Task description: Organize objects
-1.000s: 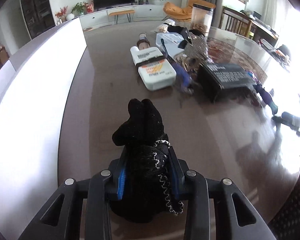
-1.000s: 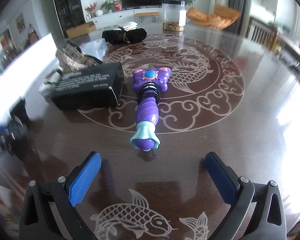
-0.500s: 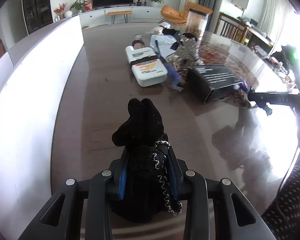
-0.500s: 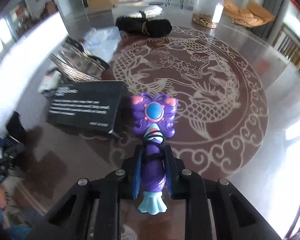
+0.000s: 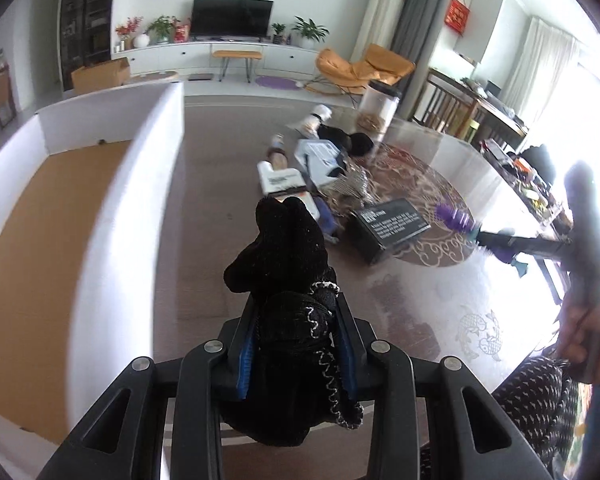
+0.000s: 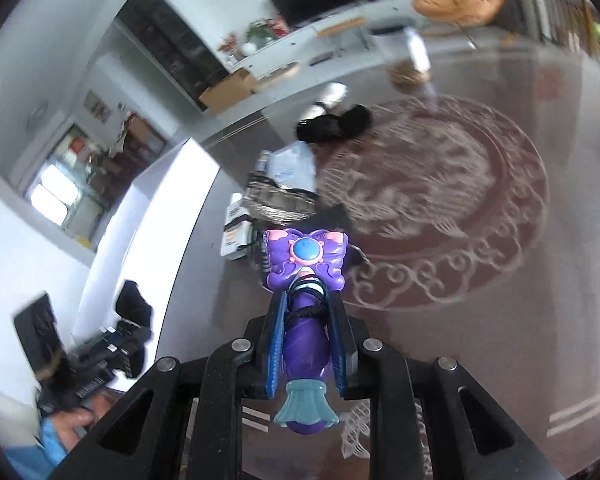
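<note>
Left gripper [image 5: 296, 344]: my jaws are clamped on the black plush toy [image 5: 288, 280]; its head sticks out ahead of the blue pads, its body bulges below them.
Right gripper [image 6: 306, 344]: pressed tight on the handle of the purple toy wand [image 6: 305, 280], butterfly head forward, teal flared end hanging behind the pads.
Where things are: both toys look clear of the table [image 5: 400, 300], near its front edge. The white box [image 5: 112, 216] with the brown floor stands along the table's left edge, open on top, just beside the plush.
Step in hand, as I judge it: carry both toys over the box wall and set them inside.
Doing it well: I'd clear the wall's top edge before swinging left, plush first since it is nearer, so the two grippers don't cross.
Release: low over the brown floor, one at a time.
Watch: the plush is soft and may sag out of the pads; the wand's weight sits forward, so it may pivot.
Left on the table: black carton [image 5: 392, 228], white bottle [image 5: 284, 178] and other clutter toward the far side.
</note>
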Available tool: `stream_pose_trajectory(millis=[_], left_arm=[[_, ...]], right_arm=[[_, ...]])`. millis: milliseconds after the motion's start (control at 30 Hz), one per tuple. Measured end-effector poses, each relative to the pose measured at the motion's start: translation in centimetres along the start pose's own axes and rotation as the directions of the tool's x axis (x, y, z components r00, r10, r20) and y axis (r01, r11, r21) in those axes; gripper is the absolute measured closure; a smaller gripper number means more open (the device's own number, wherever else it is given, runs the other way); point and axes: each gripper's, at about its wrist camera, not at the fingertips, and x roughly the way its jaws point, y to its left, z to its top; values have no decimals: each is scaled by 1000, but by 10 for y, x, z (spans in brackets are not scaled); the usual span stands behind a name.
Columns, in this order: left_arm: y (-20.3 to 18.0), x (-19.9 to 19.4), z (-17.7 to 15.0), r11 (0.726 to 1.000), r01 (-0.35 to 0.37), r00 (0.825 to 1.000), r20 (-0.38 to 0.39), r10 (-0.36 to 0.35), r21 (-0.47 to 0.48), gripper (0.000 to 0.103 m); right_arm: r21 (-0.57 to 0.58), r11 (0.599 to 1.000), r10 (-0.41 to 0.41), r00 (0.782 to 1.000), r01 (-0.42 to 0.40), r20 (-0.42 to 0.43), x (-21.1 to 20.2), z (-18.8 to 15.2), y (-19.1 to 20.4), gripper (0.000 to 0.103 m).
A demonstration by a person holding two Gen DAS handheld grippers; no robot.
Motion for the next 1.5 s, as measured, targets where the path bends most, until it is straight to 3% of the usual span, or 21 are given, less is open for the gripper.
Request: stream_pose_trajectory(millis=[100, 200, 333, 400, 467, 533, 567, 700, 800, 867, 933, 1100, 1200, 1300, 1367, 1433, 1467, 1500], left_arm=[[5, -8, -2, 1000, 6, 1000, 8, -5, -12, 70], [1, -13, -6, 1000, 11, 1000, 11, -11, -2, 70], [-5, -10, -8, 1000, 23, 1000, 6, -23, 14, 70], [-6, -9, -8, 999, 27, 1000, 6, -27, 20, 70], [-6, -8, -8, 999, 31, 1000, 2, -31, 18, 70], [-4, -8, -9, 999, 33, 999, -3, -33, 11, 70], [-3, -10, -10, 999, 35, 999, -2, -35, 8, 70], [8, -28, -6, 999, 45, 999, 19, -44, -16, 70], [35, -52, 2, 998, 19, 999, 50, -16, -55, 70], [54, -65, 7, 997, -20, 998, 64, 25, -80, 70], [85, -80, 11, 988, -104, 991, 73, 113, -111, 70], [142, -95, 8, 941, -297, 951, 42, 308, -161, 70], [167, -98, 2, 899, -401, 912, 16, 410, -176, 70], [184, -98, -2, 855, -486, 871, -18, 491, -181, 68], [192, -94, -4, 794, -581, 812, -56, 581, -181, 58], [196, -90, -4, 756, -629, 775, -78, 627, -180, 13], [195, -89, -3, 747, -640, 766, -71, 639, -179, 8], [192, -90, -2, 738, -652, 754, -48, 655, -174, 6]], right_arm=[[-113, 985, -141, 986, 130, -87, 25, -19, 6, 82], [-178, 969, -199, 969, 172, -148, 44, -40, 3, 82], [-186, 964, -221, 961, 189, -166, 48, -53, -8, 80], [-197, 959, -240, 955, 206, -172, 52, -50, -6, 59], [-220, 951, -256, 951, 216, -174, 57, -49, -1, 51], [-272, 930, -300, 938, 247, -173, 64, -51, 3, 59], [-289, 918, -328, 930, 272, -167, 63, -52, 6, 83], [-180, 965, -216, 965, 189, -148, 43, -52, 5, 84], [-101, 994, -44, 996, 36, -78, 11, -40, 29, 84], [-103, 993, 53, 998, -57, -38, -2, -28, 59, 84], [-137, 976, 169, 986, -168, -5, -13, -12, 102, 84], [-258, 884, 387, 920, -390, -66, 7, 12, 235, 84], [-331, 847, 398, 909, -417, -124, 35, 6, 297, 84], [-381, 834, 357, 917, -399, -178, 67, -8, 335, 84], [-425, 833, 289, 933, -355, -212, 86, -20, 346, 81], [-458, 828, 237, 942, -323, -236, 99, -31, 350, 65], [-470, 821, 237, 943, -323, -233, 97, -37, 349, 48], [-478, 819, 238, 946, -318, -222, 94, -40, 345, 40]])
